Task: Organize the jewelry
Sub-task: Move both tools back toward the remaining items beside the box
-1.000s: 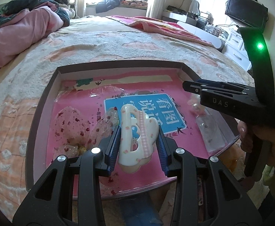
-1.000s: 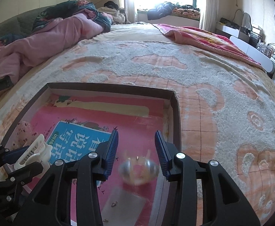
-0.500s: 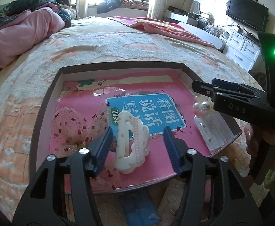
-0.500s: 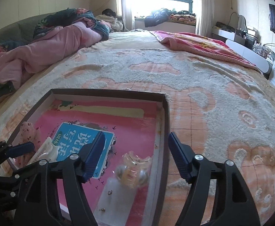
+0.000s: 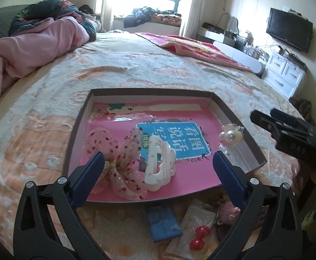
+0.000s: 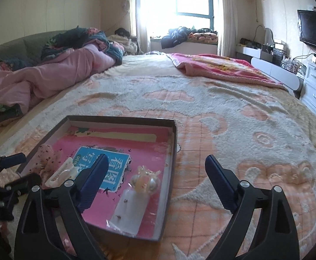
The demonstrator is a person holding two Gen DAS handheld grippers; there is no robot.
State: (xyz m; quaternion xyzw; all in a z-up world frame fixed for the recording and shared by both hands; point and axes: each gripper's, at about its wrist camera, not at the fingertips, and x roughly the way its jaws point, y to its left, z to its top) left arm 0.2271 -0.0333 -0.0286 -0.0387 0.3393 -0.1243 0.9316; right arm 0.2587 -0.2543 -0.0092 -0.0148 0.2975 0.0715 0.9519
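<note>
A shallow dark-rimmed box (image 5: 151, 91) with a pink lining lies on the bed; it also shows in the right wrist view (image 6: 173, 151). In it lie a white hair claw (image 5: 159, 169), a pink mesh bow (image 5: 119, 162) and a pearl hair piece (image 5: 231, 136) on a clear packet. My left gripper (image 5: 158, 179) is open and empty, above the box's near edge behind the claw. My right gripper (image 6: 155, 184) is open and empty, raised over the box's right side near the pearl piece (image 6: 145, 181). The claw (image 6: 60, 174) shows at left there.
On the bedspread in front of the box lie a blue item (image 5: 162, 221), red cherry earrings on a card (image 5: 198, 236) and a pink fluffy item (image 5: 228, 211). A pink quilt (image 5: 32, 43) lies far left. A red blanket (image 6: 218, 69) lies far right.
My left gripper opened and let go of the white claw in the box, then drew back. My right gripper opened, released the pearl piece and pulled back and up.
</note>
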